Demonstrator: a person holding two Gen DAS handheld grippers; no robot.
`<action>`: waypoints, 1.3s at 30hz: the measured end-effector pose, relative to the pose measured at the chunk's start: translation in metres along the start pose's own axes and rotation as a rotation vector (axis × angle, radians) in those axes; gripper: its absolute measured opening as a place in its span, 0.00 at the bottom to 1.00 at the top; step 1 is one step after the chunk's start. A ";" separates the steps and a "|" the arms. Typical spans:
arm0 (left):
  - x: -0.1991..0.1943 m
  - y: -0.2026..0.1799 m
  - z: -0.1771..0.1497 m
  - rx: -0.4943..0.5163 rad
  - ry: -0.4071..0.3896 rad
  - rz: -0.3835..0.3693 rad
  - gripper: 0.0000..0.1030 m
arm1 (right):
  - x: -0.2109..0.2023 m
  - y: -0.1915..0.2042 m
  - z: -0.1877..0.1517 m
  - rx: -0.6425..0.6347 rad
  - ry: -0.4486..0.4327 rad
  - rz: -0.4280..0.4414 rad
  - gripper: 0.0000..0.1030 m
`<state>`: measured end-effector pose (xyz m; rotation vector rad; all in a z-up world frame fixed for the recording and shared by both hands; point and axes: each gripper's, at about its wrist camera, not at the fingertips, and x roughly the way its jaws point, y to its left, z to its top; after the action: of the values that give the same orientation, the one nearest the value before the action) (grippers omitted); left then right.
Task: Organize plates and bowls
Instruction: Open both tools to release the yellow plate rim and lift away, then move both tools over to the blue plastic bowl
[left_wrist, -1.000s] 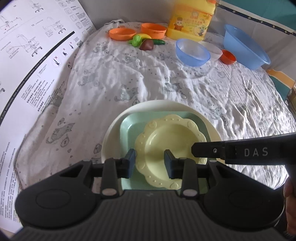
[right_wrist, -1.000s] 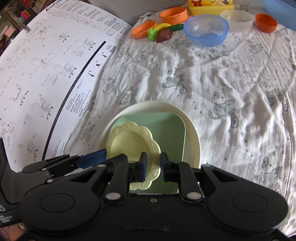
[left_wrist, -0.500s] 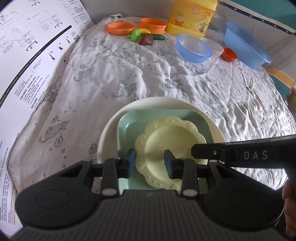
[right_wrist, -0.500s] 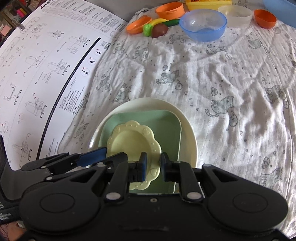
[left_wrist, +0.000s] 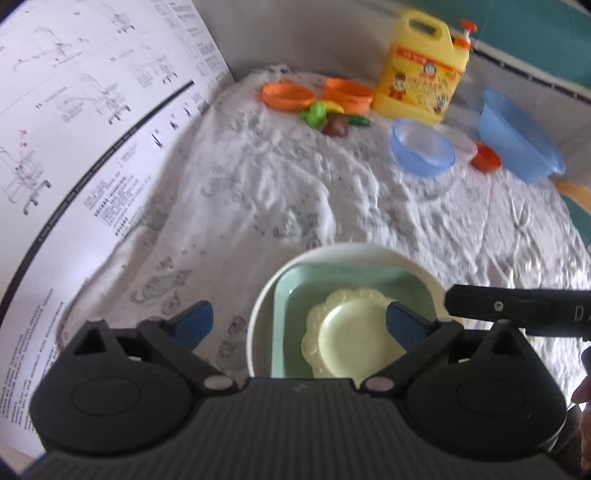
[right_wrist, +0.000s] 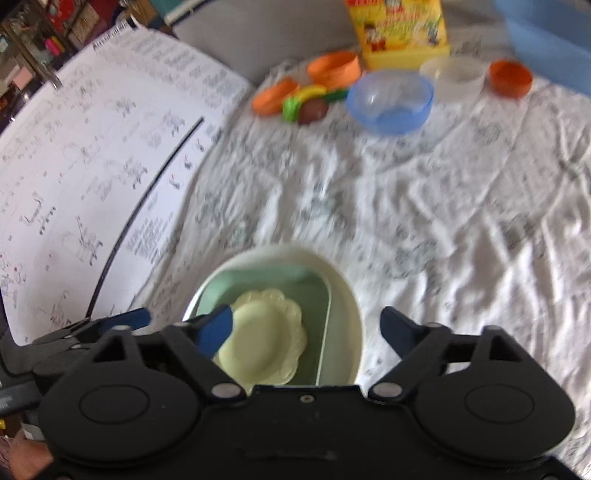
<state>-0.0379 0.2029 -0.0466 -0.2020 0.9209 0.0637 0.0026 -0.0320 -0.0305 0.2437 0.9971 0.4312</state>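
**Plates stacked, both pairs of fingers spread wide above them**

I held my left gripper (left_wrist: 297, 325) with its fingers spread wide and empty, one blue pad over the cloth and the other over the stack. My right gripper (right_wrist: 308, 328) was just as wide and just as empty; its left pad hung over the small plate, the other over bare cloth beside the stack.

The stack lay at the near edge of the tabletop, on the crumpled white cat-print cloth (left_wrist: 295, 184). It was three pieces: a scalloped pale-yellow plastic plate (right_wrist: 264, 332) resting inside a mint-green square plate (right_wrist: 266, 280), which sat in turn inside a large cream round plate (right_wrist: 343, 295). The yellow plate sat off-centre, toward the near side of the green one.

I judged the plates light, stiff plastic, smooth and likely to slip on one another. The rim was the place to pinch any of them, one finger above and one below; lifting the whole stack called for the cream plate's edge and a level carry, or the upper two would slide.

Toward the far edge stood the bowls, not yet gathered: a translucent blue plastic bowl (right_wrist: 389, 99), a clear white shallow bowl (right_wrist: 454, 74) just beside it, a small orange bowl (right_wrist: 511, 77), a large blue basin (left_wrist: 517, 136) at the far right corner, and two orange dishes (left_wrist: 317, 94) by some toy vegetables (left_wrist: 328, 116) and a yellow detergent jug (left_wrist: 421, 70). They looked thin-walled and light; I would take each by its rim. A big printed instruction sheet (left_wrist: 74, 147) covered the left edge.
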 end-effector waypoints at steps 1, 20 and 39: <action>-0.002 0.000 0.001 -0.004 -0.003 0.003 1.00 | -0.001 0.000 0.001 -0.004 -0.009 -0.004 0.88; 0.010 -0.041 0.023 0.048 0.028 0.031 1.00 | -0.025 -0.049 0.010 0.088 -0.087 -0.020 1.00; 0.079 -0.114 0.128 0.120 0.018 0.038 1.00 | -0.011 -0.141 0.088 0.269 -0.159 -0.104 1.00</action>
<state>0.1262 0.1140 -0.0175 -0.0744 0.9438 0.0417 0.1054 -0.1626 -0.0308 0.4591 0.9059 0.1790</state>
